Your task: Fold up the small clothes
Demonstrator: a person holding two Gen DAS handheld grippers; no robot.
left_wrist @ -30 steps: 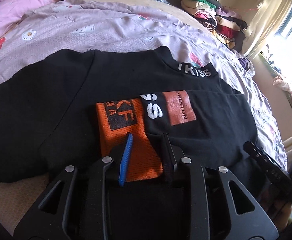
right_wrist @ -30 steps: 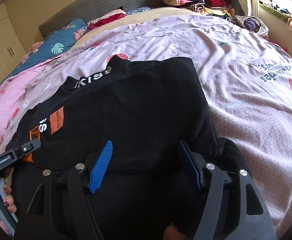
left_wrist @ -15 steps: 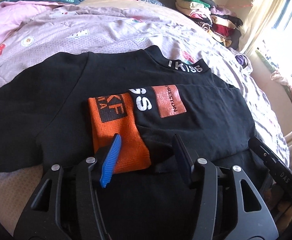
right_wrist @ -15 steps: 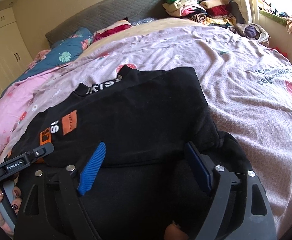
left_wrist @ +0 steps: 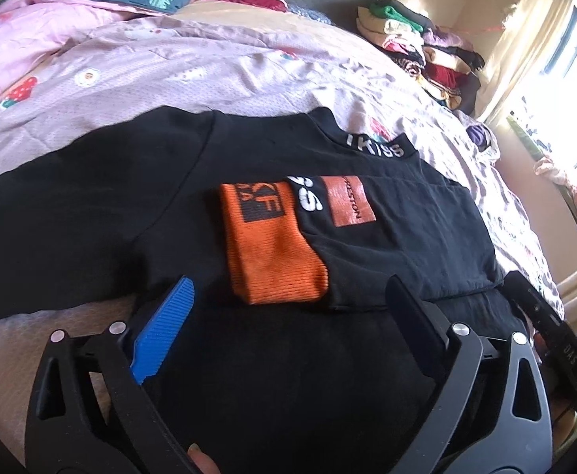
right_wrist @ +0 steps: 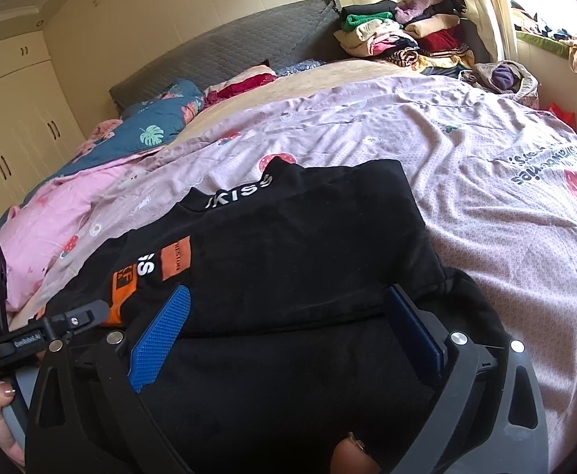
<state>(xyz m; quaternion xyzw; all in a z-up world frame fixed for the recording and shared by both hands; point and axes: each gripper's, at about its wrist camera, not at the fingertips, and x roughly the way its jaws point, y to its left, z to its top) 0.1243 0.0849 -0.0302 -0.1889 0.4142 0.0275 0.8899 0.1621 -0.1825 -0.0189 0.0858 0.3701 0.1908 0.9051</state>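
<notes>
A black shirt point(left_wrist: 130, 205) with an "IKISS" collar lies on the bed, its right sleeve folded in over the chest. The sleeve's orange cuff point(left_wrist: 272, 252) and orange patch point(left_wrist: 347, 201) lie on top. My left gripper point(left_wrist: 292, 308) is open and empty, hovering just above the shirt's near part, below the cuff. My right gripper point(right_wrist: 288, 316) is open and empty above the shirt point(right_wrist: 308, 245) at its folded right side. The left gripper's body shows at the left of the right wrist view point(right_wrist: 31, 335).
The bed is covered by a lilac strawberry-print sheet point(right_wrist: 486, 150). A pink quilt point(right_wrist: 59, 221) and a blue leaf pillow point(right_wrist: 150, 130) lie at the far left. A stack of folded clothes point(right_wrist: 407, 35) sits by the headboard. A window is at the right.
My left gripper let go of the sleeve cuff, opened wide and drew back toward me. My right gripper stayed open and rose a little.
</notes>
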